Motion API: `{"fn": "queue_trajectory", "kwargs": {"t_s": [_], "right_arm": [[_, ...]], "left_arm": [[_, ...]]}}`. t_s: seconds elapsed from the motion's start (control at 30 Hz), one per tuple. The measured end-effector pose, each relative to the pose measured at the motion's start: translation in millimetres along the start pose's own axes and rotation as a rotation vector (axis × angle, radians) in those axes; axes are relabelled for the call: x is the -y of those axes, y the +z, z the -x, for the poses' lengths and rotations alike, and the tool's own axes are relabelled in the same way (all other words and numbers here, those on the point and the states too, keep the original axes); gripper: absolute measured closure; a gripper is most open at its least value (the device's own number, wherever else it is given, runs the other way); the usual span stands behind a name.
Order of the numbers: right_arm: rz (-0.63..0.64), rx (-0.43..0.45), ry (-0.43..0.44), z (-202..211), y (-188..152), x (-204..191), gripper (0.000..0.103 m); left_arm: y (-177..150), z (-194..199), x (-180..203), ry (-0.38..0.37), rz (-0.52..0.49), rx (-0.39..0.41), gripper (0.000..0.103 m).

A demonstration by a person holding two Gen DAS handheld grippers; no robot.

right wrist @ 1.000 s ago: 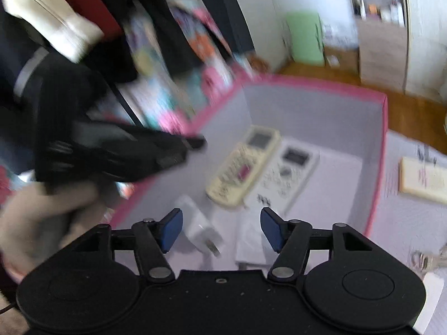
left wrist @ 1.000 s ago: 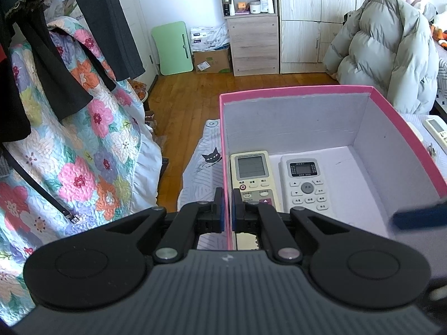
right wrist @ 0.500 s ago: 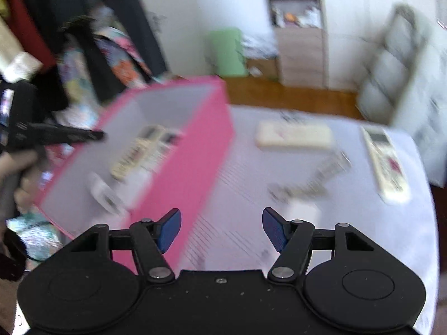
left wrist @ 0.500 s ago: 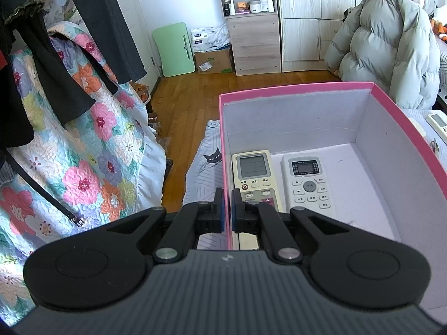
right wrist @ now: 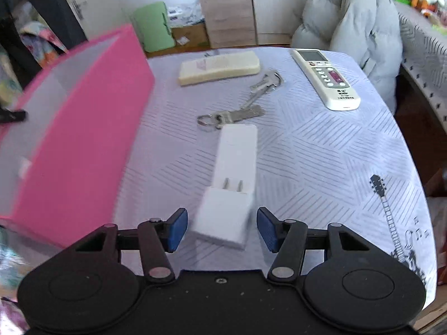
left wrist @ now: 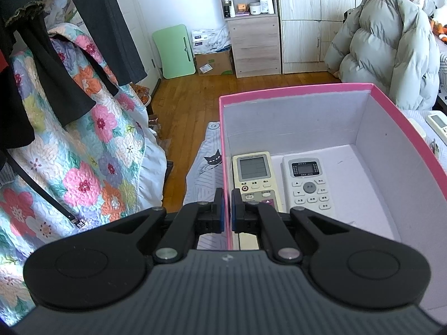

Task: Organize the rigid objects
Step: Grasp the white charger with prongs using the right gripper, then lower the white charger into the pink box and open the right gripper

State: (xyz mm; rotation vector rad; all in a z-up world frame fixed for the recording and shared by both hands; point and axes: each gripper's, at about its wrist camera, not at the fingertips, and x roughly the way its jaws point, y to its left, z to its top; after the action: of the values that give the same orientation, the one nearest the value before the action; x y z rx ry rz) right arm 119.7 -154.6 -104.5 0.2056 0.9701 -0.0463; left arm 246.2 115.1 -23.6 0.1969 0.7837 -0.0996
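Note:
My left gripper (left wrist: 226,209) is shut on the near left wall of the pink box (left wrist: 296,88). Inside lie a cream remote (left wrist: 254,178) and a white remote (left wrist: 307,185). In the right wrist view the pink box (right wrist: 81,128) stands at the left on the table. My right gripper (right wrist: 221,230) is open and empty, its fingers either side of the near end of a white plug adapter (right wrist: 232,184). Beyond it lie a key bunch (right wrist: 240,113), a cream block (right wrist: 219,67) and a white remote (right wrist: 325,78).
The table has a white patterned cloth (right wrist: 321,153) with a guitar print (right wrist: 391,217) near its right edge. A flowered quilt (left wrist: 83,153) hangs left of the box. A grey puffer jacket (right wrist: 349,14) sits behind the table.
My right gripper has swung out of the box and to the right, and now sits over the table at the white plug adapter. My left gripper has stayed clamped on the box wall.

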Motion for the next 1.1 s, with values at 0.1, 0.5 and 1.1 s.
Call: {"fn": "queue_trajectory", "kwargs": {"t_s": [0.1, 0.5, 1.1], "right_arm": [[0.061, 0.003, 0.021, -1, 1, -2, 0.051], [0.037, 0.166, 0.219, 64, 35, -12, 0.053], [0.636, -0.081, 0.456, -7, 62, -196, 0.053]], "left_arm": [[0, 0, 3, 0.012, -0.013, -0.001, 0.1], [1, 3, 0, 0.005, -0.008, 0.008, 0.1], [1, 0, -7, -0.004, 0.009, 0.008, 0.1]]}}
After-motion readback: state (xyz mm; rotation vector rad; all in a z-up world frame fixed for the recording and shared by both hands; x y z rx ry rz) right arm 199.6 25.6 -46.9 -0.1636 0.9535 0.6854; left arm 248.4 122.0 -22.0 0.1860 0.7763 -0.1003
